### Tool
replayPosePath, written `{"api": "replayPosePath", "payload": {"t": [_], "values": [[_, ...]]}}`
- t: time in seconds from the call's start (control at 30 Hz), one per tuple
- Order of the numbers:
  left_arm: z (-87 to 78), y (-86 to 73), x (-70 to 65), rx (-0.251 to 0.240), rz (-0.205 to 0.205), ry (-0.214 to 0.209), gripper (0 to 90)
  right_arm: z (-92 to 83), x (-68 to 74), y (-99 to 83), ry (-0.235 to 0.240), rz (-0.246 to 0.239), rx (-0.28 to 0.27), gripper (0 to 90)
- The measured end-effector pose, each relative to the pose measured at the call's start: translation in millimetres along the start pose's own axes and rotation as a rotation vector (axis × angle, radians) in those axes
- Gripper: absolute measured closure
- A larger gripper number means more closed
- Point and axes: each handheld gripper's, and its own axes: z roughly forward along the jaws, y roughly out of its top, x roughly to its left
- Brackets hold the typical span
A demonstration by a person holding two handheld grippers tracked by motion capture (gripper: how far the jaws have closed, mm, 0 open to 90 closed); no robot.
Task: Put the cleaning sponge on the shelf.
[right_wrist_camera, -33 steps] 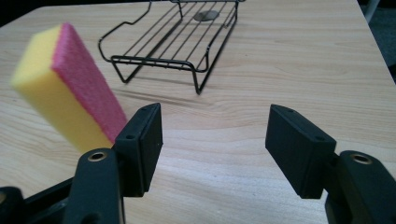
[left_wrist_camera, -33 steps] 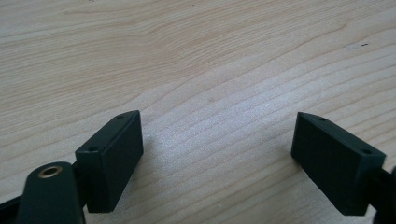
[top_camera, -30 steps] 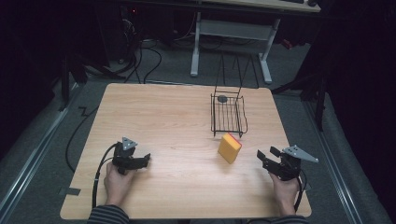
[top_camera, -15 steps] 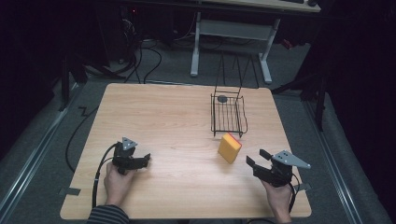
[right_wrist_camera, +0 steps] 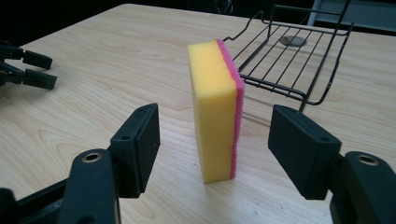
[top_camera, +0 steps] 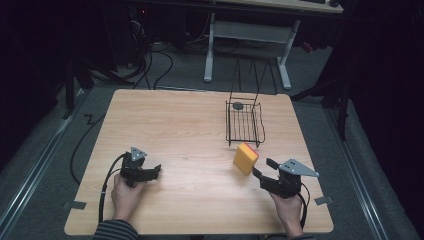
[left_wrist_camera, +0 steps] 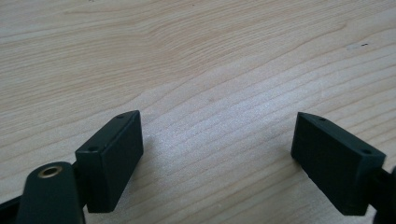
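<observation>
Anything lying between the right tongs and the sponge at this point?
Nothing: in the right gripper view only bare wooden table separates the open right tongs from the upright yellow-and-pink sponge, which stands just ahead of the gap between the jaws.

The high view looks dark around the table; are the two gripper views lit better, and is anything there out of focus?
High view: the table is lit, the room around it nearly black, the picture soft. Left gripper view: even light, wood grain sharp, soft shadows under the jaws of the left hand-held gripper. Right gripper view: sponge bright and sharp; wire basket behind it slightly softer.
</observation>
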Motion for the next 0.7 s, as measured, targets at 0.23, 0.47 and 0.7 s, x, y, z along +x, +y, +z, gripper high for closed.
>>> {"api": "replayPosePath", "payload": {"t": [0.23, 0.47, 0.7], "values": [[0.0, 0.0, 0.0, 0.000, 0.000, 0.000, 17.3, 15.6, -0.4, -1.2, -0.009, -0.002, 0.027, 34.3], [0.0, 0.0, 0.0, 0.000, 0.000, 0.000, 17.3, 27.0, -1.8, -2.1, -0.007, 0.010, 0.039, 34.3], [0.0, 0.0, 0.0, 0.000, 0.000, 0.000, 17.3, 39.5, -3.9, -3.8, 0.002, 0.030, 0.054, 35.1]]}}
